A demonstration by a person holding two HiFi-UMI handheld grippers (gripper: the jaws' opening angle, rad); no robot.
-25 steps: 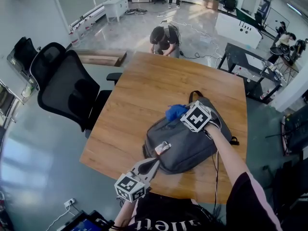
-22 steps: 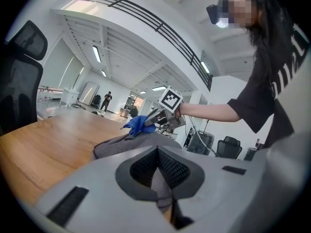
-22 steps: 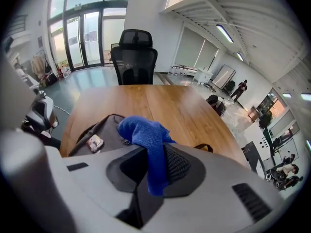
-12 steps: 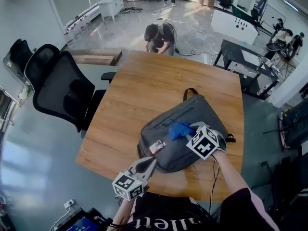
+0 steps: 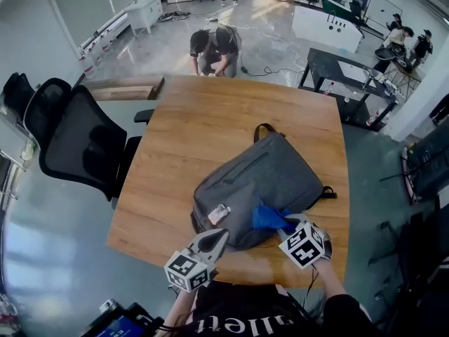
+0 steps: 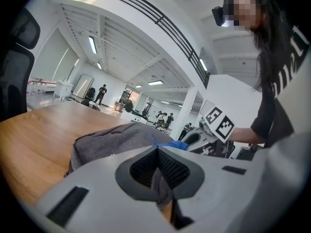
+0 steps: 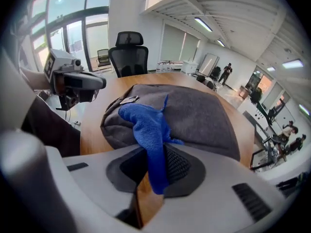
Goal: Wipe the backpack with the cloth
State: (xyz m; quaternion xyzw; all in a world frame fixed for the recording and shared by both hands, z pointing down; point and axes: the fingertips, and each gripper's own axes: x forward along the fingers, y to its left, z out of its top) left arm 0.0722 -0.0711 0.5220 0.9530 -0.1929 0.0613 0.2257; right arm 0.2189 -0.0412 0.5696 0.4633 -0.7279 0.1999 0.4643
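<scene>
A grey backpack lies flat on the wooden table; it also fills the middle of the left gripper view and the right gripper view. My right gripper is shut on a blue cloth, which rests on the backpack's near right part. The cloth hangs out between the jaws of that gripper. My left gripper is at the backpack's near edge, shut on a fold of grey fabric. A white tag sits on the backpack just above it.
A black office chair stands left of the table. A person crouches on the floor beyond the far edge. A dark desk stands at the back right. Bare wood lies on the table's far half.
My right gripper has drawn the blue cloth down the backpack, from its far upper part to its near right side. The left gripper has stayed at the near edge.
</scene>
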